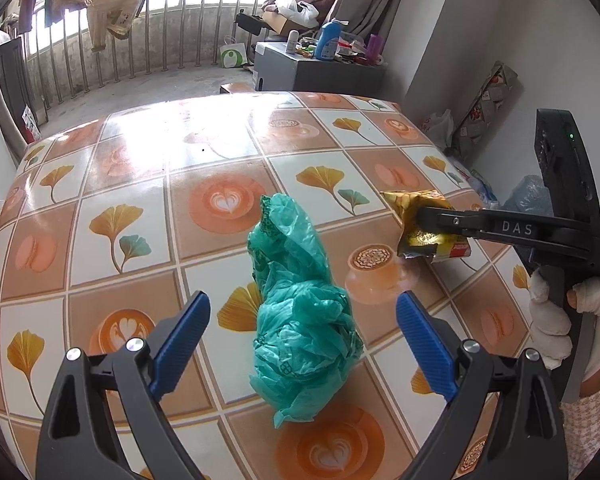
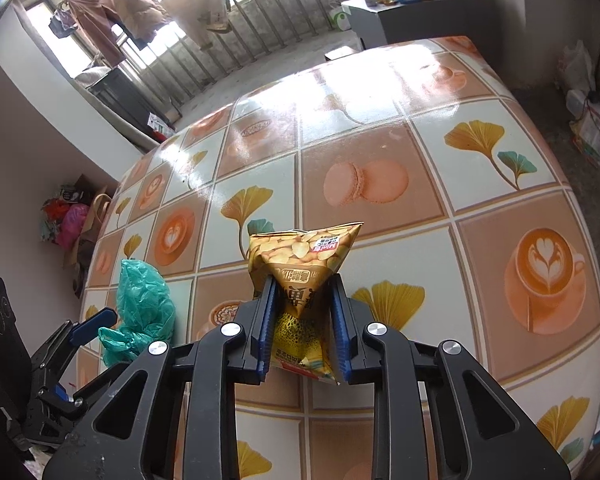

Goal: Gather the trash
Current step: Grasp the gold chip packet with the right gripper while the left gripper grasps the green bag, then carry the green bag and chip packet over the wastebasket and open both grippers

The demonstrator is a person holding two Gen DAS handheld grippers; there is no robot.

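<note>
A crumpled green plastic bag [image 1: 300,308] lies on the patterned table [image 1: 140,152]. My left gripper [image 1: 303,305] is open, its blue fingers on either side of the bag's near end, apart from it. The bag also shows at the left of the right wrist view [image 2: 142,304]. My right gripper [image 2: 303,285] is shut on a golden snack packet [image 2: 300,264] and holds it just above the table. In the left wrist view the right gripper [image 1: 422,216] and the packet [image 1: 424,224] are at the right, beyond the bag.
The table's right edge [image 1: 460,168] is close to the packet. Beyond it, bags and boxes [image 1: 484,108] lie on the floor by the wall. A grey cabinet [image 1: 316,68] with bottles stands behind the table. Bags [image 2: 72,216] sit on the floor at its left.
</note>
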